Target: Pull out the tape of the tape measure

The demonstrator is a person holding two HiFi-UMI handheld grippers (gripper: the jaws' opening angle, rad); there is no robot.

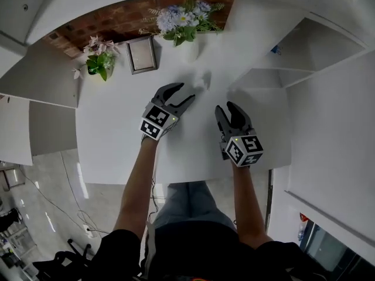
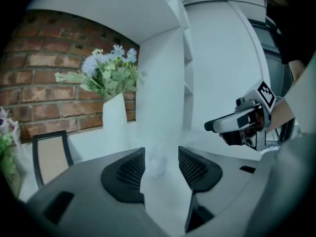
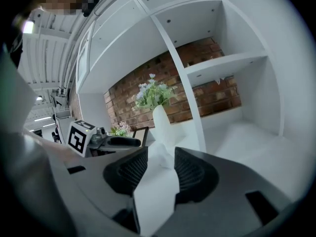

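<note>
Both wide open, empty: left hand-held gripper (image 1: 186,92), right hand-held gripper (image 1: 225,106). Approach step, seemingly. Probable tape measure (image 1: 203,79): small pale lump just beside the white vase (image 1: 188,50). Calls next for clamping its case, pinching the tape end.

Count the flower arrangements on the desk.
2. A blue-flowered bouquet stands at the back centre of the desk. A smaller pink-flowered bunch is at back left, beside the picture frame. More could sit out of view.

Dark-grey left tool (image 1: 187,91), right tool (image 1: 224,106)
</note>
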